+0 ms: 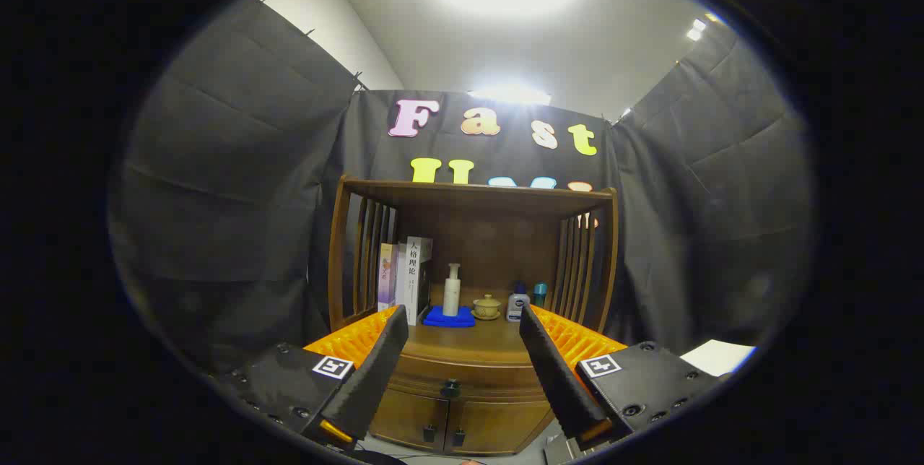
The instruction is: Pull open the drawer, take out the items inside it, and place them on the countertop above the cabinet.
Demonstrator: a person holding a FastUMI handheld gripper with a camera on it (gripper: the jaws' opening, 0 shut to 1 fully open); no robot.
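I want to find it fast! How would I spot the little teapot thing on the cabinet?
Look at the wooden cabinet beyond the open gripper. On its countertop, between the tall white pump bottle on a blue cloth and a small white bottle, sits the lidded cup: squat, yellowish, on a saucer.

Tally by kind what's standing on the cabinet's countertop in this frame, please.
Books: 2
Bottles: 3, a tall pump one, a small white one, a teal one
Lidded cup: 1
Blue cloth: 1
Total: 7
The tool is open, drawer knob between its fingers.
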